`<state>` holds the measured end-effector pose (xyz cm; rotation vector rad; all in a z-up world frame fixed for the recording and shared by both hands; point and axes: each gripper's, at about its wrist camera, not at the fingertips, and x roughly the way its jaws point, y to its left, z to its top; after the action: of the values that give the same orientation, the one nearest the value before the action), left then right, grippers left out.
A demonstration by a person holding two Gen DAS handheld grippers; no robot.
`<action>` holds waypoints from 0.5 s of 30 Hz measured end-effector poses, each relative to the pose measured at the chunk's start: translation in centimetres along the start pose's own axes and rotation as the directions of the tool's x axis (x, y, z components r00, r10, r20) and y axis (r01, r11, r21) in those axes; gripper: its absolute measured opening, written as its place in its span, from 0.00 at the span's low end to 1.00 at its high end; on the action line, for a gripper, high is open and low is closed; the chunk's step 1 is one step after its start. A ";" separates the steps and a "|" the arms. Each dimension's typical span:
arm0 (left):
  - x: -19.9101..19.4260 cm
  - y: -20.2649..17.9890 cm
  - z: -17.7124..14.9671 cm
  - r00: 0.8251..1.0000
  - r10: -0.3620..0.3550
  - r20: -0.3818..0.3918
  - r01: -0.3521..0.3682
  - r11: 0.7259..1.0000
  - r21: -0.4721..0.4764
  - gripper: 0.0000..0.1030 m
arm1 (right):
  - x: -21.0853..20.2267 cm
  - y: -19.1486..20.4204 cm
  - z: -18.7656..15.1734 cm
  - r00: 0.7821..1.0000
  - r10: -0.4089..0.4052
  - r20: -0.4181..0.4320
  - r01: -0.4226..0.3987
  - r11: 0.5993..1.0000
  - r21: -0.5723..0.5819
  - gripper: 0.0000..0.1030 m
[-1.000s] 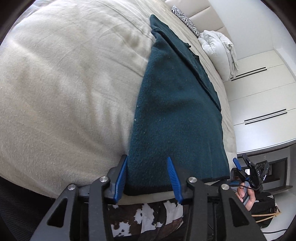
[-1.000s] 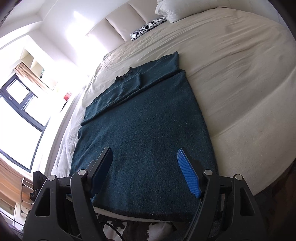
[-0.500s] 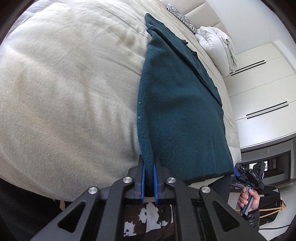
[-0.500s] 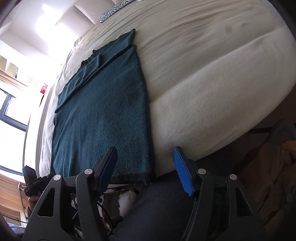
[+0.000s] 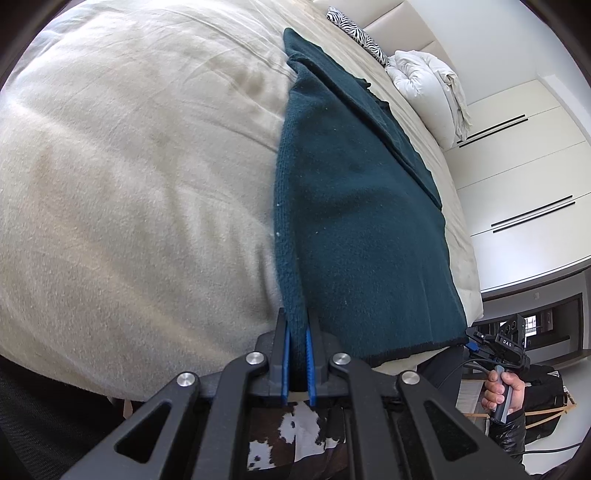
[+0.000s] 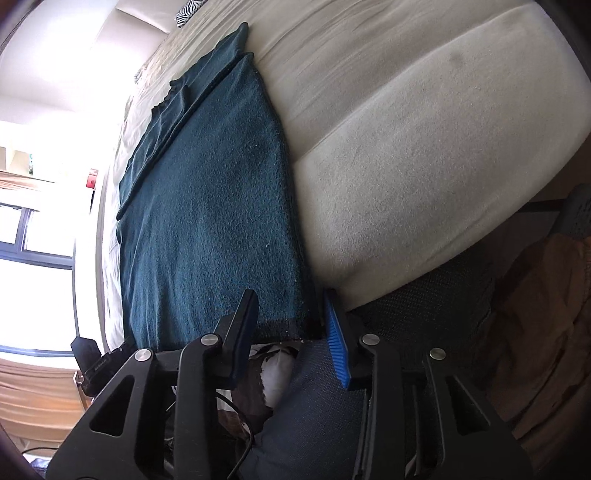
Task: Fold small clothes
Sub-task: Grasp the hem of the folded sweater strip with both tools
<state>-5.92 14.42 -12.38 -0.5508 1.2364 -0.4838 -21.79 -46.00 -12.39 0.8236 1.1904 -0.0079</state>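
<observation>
A dark teal knit sweater (image 5: 354, 206) lies flat on a cream bed (image 5: 140, 177), its hem at the near edge and its sleeves folded across the far end. My left gripper (image 5: 296, 325) is shut on the sweater's near left hem corner. In the right wrist view the sweater (image 6: 207, 206) fills the left half. My right gripper (image 6: 290, 306) is open, its jaws straddling the sweater's near right hem corner at the bed's edge. The right gripper also shows in the left wrist view (image 5: 498, 343), held in a hand.
A white duvet (image 5: 428, 88) and a zebra-print pillow (image 5: 354, 31) lie at the bed's head. White wardrobe doors (image 5: 524, 177) stand to the right. A cowhide rug (image 5: 291, 428) lies under the grippers. A bright window (image 6: 33, 229) is on the left.
My left gripper closed on the left hem corner. My right gripper swung to the sweater's right hem corner and narrowed, still open.
</observation>
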 end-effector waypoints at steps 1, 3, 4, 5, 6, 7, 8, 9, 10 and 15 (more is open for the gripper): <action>0.0 0.0 0.0 1.000 0.000 0.000 0.000 1.000 0.000 0.07 | 0.0 0.1 -0.1 1.000 0.000 -0.001 0.000 1.000 -0.004 0.26; -0.1 -0.1 0.0 1.000 0.004 0.000 -0.004 1.000 0.007 0.07 | 0.0 0.0 -0.2 1.000 0.000 0.002 0.000 1.000 -0.009 0.16; -0.2 -0.2 0.1 1.000 0.005 0.000 -0.005 1.000 0.012 0.07 | 0.0 0.1 -0.2 1.000 0.003 0.004 -0.003 1.000 -0.018 0.08; -0.3 -0.4 0.1 1.000 0.007 0.000 -0.007 1.000 0.017 0.07 | -0.1 0.4 -0.2 1.000 0.004 0.009 -0.004 1.000 -0.030 0.07; -0.5 -0.5 0.2 1.000 0.007 0.004 -0.007 1.000 0.021 0.07 | -0.2 0.8 -0.2 1.000 0.006 0.013 -0.005 0.999 -0.044 0.07; -0.6 -0.6 0.2 1.000 0.005 0.007 -0.005 1.000 0.026 0.07 | -0.3 1.1 -0.1 1.000 0.010 0.016 -0.009 0.998 -0.056 0.07; -0.8 -0.8 0.2 1.000 0.003 0.011 -0.004 0.999 0.033 0.07 | -0.4 1.5 0.0 1.000 0.014 0.019 -0.013 0.998 -0.068 0.07; -1.0 -0.8 0.3 1.000 0.000 0.015 0.000 0.999 0.037 0.07 | -0.6 1.9 0.1 1.000 0.020 0.023 -0.018 0.997 -0.078 0.07; -1.2 -0.9 0.4 1.000 -0.005 0.019 0.004 0.999 0.039 0.07 | -0.7 2.2 0.1 0.999 0.028 0.029 -0.025 0.996 -0.085 0.07; -2.4 -0.9 0.8 0.997 -0.065 0.044 0.064 0.998 0.024 0.07 | -1.9 3.3 0.9 0.992 0.095 0.082 -0.087 0.992 -0.094 0.06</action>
<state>-5.79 15.37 -9.85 -0.5810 1.1723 -0.5367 -20.50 -44.93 -8.92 0.7895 1.0635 0.0843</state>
